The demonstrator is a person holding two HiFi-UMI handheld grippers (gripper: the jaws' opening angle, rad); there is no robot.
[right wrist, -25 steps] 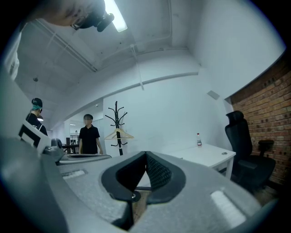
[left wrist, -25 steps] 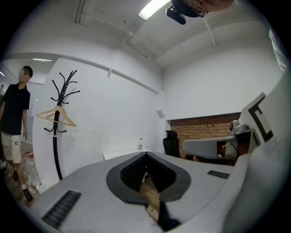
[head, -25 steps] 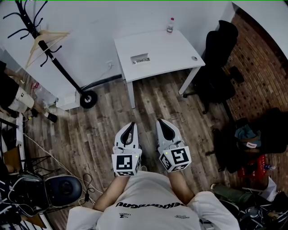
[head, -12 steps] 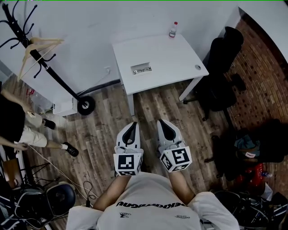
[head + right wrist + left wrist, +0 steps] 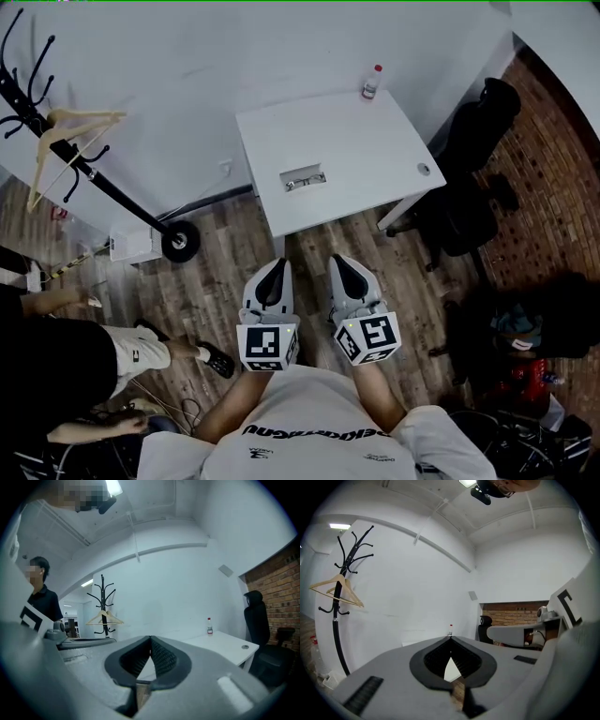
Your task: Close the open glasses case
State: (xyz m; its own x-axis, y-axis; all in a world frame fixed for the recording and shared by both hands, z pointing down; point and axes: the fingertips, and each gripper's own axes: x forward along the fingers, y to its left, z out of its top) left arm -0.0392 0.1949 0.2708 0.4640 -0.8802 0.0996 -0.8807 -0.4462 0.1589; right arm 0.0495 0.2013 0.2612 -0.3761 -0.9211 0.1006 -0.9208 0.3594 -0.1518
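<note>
An open glasses case [image 5: 302, 178] lies on the white table [image 5: 356, 150], near its front edge, with glasses inside. Both grippers are held side by side over the wooden floor, well short of the table. My left gripper [image 5: 274, 269] is shut, its jaws meeting at the tip with nothing between them. My right gripper [image 5: 341, 263] is shut and empty too. In the left gripper view the left gripper [image 5: 450, 639] points at the table's far end. In the right gripper view the right gripper [image 5: 150, 639] does the same.
A small bottle [image 5: 372, 82] stands at the table's back edge and a small round object [image 5: 424, 170] lies near its right corner. A black office chair [image 5: 473, 178] stands to the right. A coat rack [image 5: 84, 169] with a wooden hanger stands left. Another person [image 5: 66, 356] crouches at lower left.
The view has moved toward the table, so the table and case sit lower in the head view. The person at left has come nearer. Both grippers stay shut.
</note>
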